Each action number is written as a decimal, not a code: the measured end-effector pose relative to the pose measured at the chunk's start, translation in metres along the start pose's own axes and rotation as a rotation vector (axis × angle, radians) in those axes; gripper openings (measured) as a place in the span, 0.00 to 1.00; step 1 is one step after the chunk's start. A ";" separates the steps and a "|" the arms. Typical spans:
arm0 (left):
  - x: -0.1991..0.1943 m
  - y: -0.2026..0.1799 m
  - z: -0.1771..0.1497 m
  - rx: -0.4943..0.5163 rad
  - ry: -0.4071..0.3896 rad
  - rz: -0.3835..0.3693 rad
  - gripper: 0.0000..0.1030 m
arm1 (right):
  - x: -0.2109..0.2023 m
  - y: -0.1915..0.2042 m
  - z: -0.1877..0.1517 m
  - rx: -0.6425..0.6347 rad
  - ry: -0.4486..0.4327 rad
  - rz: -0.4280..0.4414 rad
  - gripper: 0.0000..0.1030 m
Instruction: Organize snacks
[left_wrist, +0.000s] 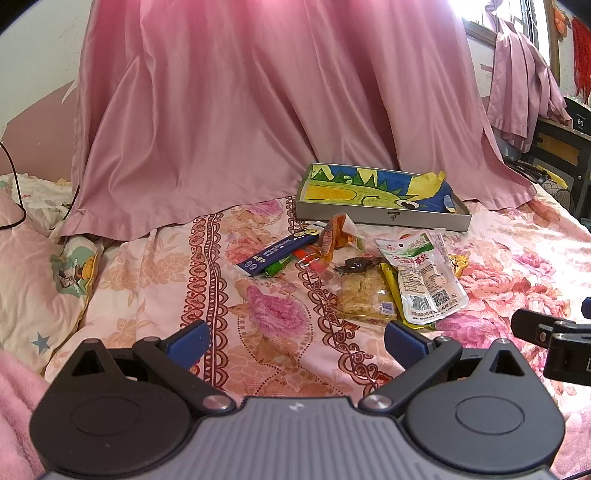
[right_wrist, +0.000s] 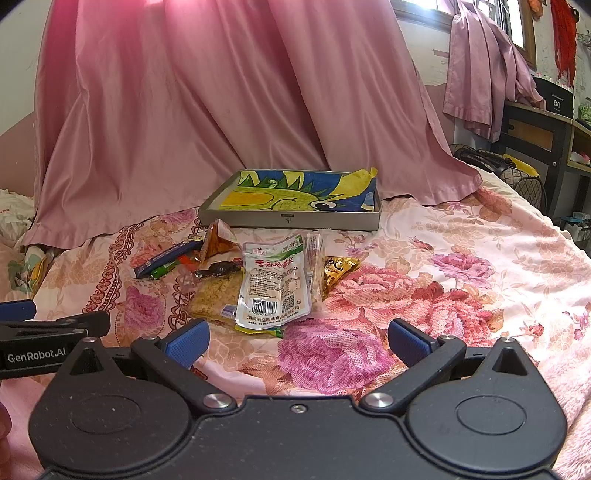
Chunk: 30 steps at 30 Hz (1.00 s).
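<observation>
A floral bedspread (left_wrist: 280, 317) in pinks and peach covers the bed, with a pink sheet (left_wrist: 236, 110) draped over something tall at the far side.

The snacks lie in a loose heap near the middle of the bedspread, just in front of a shallow grey box (right_wrist: 291, 220). Nearest is a clear white-and-green pouch (right_wrist: 275, 286), its long axis running near to far, barcode end toward the cameras and printed header toward the box. It overlaps a crumbly rice-cake bar (right_wrist: 216, 293) on its left, which lies the same way. A dark wrapped sweet (right_wrist: 218, 269) sits at the bar's far end. Farther left, a dark blue stick pack (left_wrist: 277, 253) and a small green packet (left_wrist: 277, 268) lie slanted, near-left to far-right. An orange triangular pack (right_wrist: 218, 242) stands tilted between them and the box. A gold wrapper (right_wrist: 338, 271) peeks out on the pouch's right.

The box holds a bright crayon drawing of a green spiked creature, its long side running left to right.

The left gripper (left_wrist: 295, 341) and right gripper (right_wrist: 297, 341) hover side by side over the near bedspread, both spread wide with nothing between the blue pads.
</observation>
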<state>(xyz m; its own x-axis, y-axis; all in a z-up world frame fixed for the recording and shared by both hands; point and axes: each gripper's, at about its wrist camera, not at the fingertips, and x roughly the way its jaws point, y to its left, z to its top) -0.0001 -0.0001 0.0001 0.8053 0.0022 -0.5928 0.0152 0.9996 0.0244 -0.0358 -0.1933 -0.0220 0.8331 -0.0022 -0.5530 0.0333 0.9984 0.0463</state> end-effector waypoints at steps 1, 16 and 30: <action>0.000 0.000 0.000 0.000 0.000 0.000 1.00 | 0.000 0.000 0.000 0.000 0.000 0.000 0.99; 0.000 0.000 0.000 0.000 0.002 0.000 1.00 | 0.000 0.001 0.000 -0.001 0.002 -0.002 0.99; 0.000 0.000 0.000 0.000 0.003 0.000 1.00 | 0.000 0.001 0.000 -0.003 0.003 -0.002 0.99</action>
<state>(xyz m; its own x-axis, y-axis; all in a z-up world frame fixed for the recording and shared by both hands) 0.0000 -0.0001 0.0001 0.8037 0.0024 -0.5951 0.0155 0.9996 0.0248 -0.0358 -0.1923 -0.0222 0.8316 -0.0043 -0.5554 0.0337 0.9985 0.0428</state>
